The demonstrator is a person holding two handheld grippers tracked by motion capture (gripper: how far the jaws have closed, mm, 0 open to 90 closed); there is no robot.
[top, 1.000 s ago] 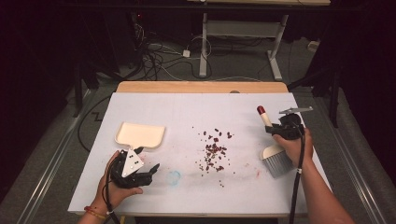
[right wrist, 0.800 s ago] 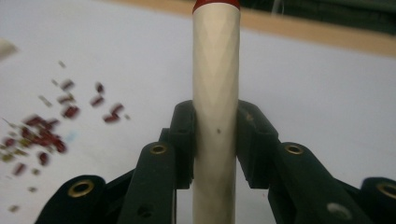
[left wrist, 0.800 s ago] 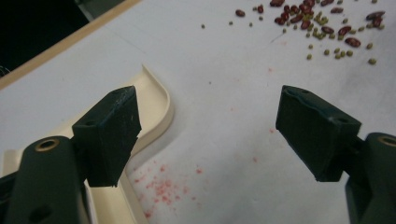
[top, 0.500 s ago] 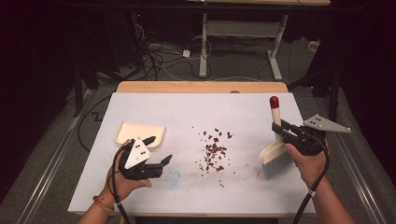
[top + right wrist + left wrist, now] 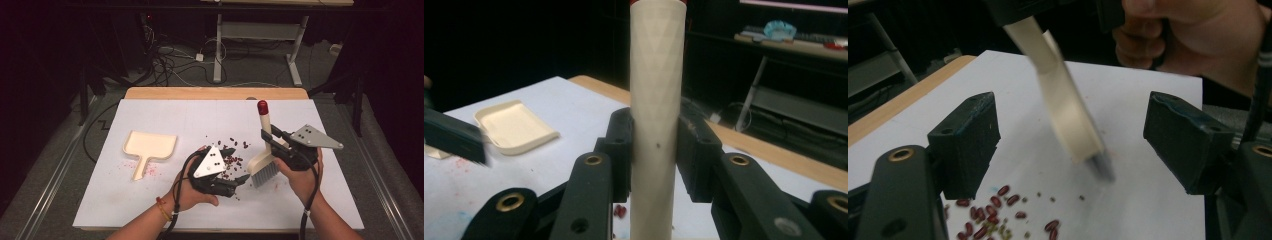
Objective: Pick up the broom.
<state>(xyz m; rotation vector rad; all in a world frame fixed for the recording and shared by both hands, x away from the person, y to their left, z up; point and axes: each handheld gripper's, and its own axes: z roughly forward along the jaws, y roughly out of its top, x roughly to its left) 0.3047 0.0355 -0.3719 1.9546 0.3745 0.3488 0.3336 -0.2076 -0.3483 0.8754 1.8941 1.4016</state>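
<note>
Nearest the person, the left gripper [image 5: 235,182] hangs low over the white surface [image 5: 160,112] with its jaws wide apart and nothing between them, right at the near edge of the scattered red beans [image 5: 231,159]. Just beside it, the right gripper [image 5: 274,142] has its jaws clamped on the cream handle of the brush [image 5: 264,162], which stands nearly upright with its red tip up and its grey bristles down at the beans' right edge, seemingly just off the paper. Sweeping looks to be the step in hand, and to do it well the bristles should drop flat onto the surface behind the outermost beans and pull them in short, gentle strokes, since round beans roll away under a fast flick. Farther left, well apart from the pile, the cream dustpan [image 5: 150,146] lies empty; the free gripper would best fetch it and hold its lip pressed flat against the surface facing the brush.
</note>
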